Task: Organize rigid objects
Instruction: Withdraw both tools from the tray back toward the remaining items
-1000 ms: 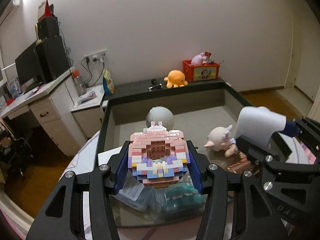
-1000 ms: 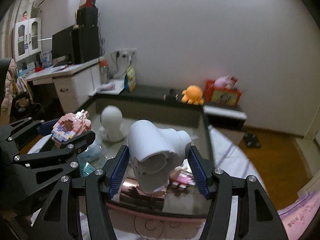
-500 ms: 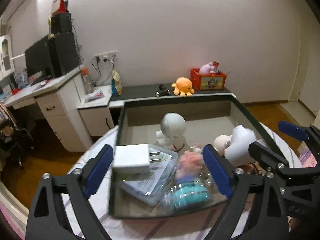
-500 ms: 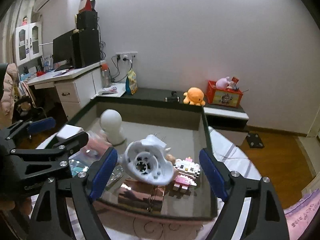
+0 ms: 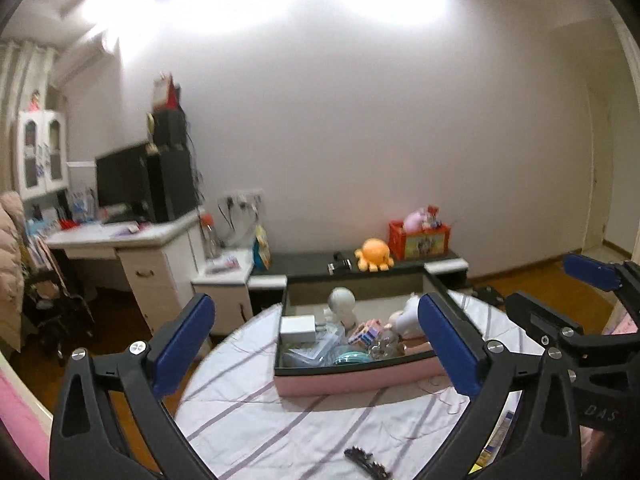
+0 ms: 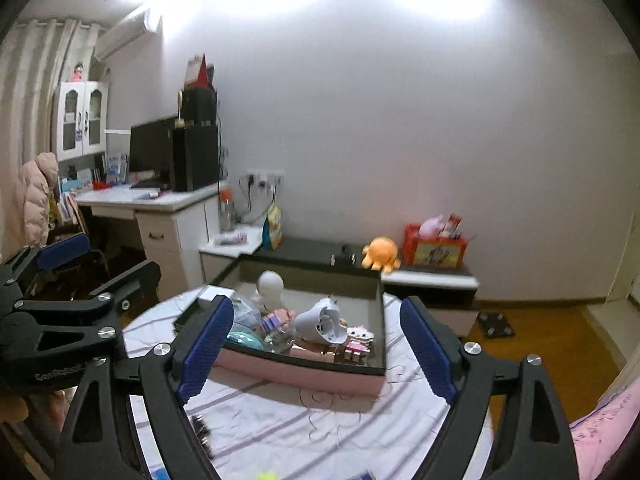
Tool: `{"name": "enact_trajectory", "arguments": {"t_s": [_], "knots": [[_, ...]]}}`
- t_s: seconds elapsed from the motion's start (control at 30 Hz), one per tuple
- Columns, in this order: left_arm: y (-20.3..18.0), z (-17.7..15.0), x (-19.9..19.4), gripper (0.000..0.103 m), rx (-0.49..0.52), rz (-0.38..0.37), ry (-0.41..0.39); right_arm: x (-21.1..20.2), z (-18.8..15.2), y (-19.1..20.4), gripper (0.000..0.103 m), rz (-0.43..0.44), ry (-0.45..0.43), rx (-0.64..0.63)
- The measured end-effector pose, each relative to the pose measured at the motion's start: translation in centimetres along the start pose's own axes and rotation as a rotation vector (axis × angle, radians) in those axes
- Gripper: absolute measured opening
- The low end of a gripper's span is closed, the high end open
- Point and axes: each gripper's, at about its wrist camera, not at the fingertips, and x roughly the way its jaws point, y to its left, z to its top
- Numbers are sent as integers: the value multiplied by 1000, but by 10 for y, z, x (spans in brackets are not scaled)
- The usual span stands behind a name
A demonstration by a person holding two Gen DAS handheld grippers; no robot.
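Bare striped cloth on the table [image 5: 320,412] lies open in front of the pink box [image 6: 304,374]; inside, crowded toys block the near half, while the far floor behind the white figure [image 6: 270,286] stays free

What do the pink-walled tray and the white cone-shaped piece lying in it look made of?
Pink-walled tray: probably padded fabric or leatherette, matte, with a softly rounded wall; its floor mirrors the toys, so glass or glossy plastic. White cone-shaped piece: apparently hard moulded plastic, smooth and slightly shiny.
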Motion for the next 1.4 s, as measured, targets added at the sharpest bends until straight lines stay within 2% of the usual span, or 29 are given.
{"name": "enact_trajectory", "arguments": {"t_s": [0.13,0.27,0.53,0.87,1.17,1.33,1.4], "knots": [[-4,-3,-53,103,7,10,-74,-51,-5,4,87,-43,-67,-6],[-10,-10,-88,103,18,3,-102,-90,-16,3,87,-42,-104,13],[-14,-21,-118,103,20,-4,-92,-126,-33,4,88,-58,-105,24],[-16,-25,-126,103,18,-6,-92,-139,-37,9,88,-75,-117,17],[-20,-33,-117,103,23,-9,-64,-131,-43,6,88,-82,-88,19],[-21,-51,-97,103,12,-27,8,-115,-57,4,88,-79,-39,17],[-22,-64,-85,103,15,-35,61,-107,-65,3,88,-77,-8,16]]}}
